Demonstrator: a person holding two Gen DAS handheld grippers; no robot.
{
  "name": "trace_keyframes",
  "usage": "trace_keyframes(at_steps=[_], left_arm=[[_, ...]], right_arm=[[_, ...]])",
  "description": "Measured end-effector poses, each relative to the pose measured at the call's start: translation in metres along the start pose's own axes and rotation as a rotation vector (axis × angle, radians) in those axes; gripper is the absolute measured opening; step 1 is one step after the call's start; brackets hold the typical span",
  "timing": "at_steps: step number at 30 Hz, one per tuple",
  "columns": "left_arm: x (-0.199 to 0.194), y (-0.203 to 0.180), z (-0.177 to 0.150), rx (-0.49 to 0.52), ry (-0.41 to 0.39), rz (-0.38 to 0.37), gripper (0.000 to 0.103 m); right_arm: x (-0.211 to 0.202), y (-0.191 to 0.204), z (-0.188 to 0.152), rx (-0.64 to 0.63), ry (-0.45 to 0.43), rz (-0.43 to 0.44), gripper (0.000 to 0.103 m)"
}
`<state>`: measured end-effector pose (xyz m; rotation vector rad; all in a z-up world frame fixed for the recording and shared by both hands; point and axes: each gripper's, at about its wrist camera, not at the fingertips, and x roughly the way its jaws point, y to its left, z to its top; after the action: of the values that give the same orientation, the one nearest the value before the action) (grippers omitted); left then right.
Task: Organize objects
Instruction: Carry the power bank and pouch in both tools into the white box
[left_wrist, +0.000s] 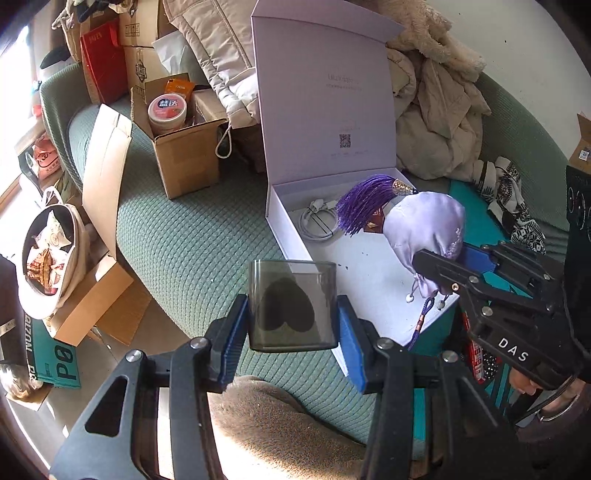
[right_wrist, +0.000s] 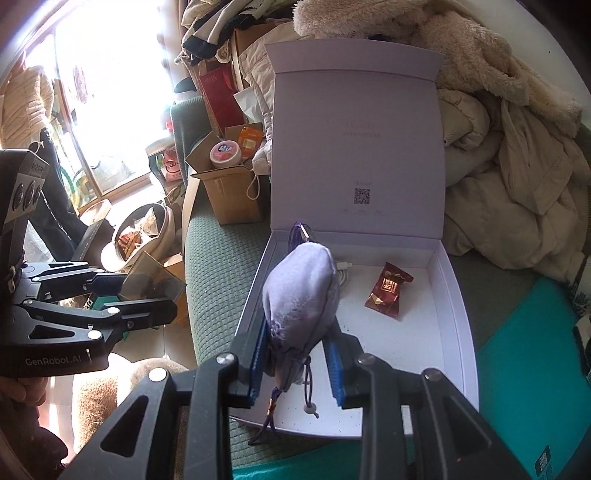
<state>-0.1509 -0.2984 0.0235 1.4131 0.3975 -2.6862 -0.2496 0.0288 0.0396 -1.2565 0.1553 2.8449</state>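
The right tool (right_wrist: 295, 363) is clamped narrow on the gathered neck of a lilac satin drawstring pouch (right_wrist: 301, 291), which hangs above the near-left part of the open white gift box (right_wrist: 458, 314) on the green sofa. The pouch's long axis runs straight away from the tool toward the box's raised lid — drawstring end near, purple tassel (left_wrist: 364, 201) at the far tip. So the box floor lies directly below and ahead of this tool; a short lowering looks like all that is needed. Inside the box, a coiled white cable (left_wrist: 318, 223) sits at the far left and a red-brown wrapped candy (right_wrist: 388, 295) right of centre, both clear of the pouch.

The left tool (left_wrist: 291, 326) holds a small smoky transparent box (left_wrist: 291, 304) upright between its 2 pads, over the sofa just left of the gift box's near corner — farther from the open tray than the right.
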Motion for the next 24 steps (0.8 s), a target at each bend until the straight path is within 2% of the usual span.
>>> trace_keyframes(at_steps=[7, 13, 24], left_arm=[[0.026, -0.017, 0.024, 0.048, 0.014, -0.038, 0.045], [0.061, -0.030, 0.043, 0.052, 0.045, -0.077, 0.045], [0.110, -0.059, 0.079, 0.111, 0.074, -0.084, 0.045]], right_arm=[[0.007, -0.020, 0.011, 0.014, -0.001, -0.048, 0.028], [0.016, -0.042, 0.019, 0.017, 0.011, -0.085, 0.028], [0.034, -0.073, 0.042, 0.020, -0.009, -0.107, 0.028]])
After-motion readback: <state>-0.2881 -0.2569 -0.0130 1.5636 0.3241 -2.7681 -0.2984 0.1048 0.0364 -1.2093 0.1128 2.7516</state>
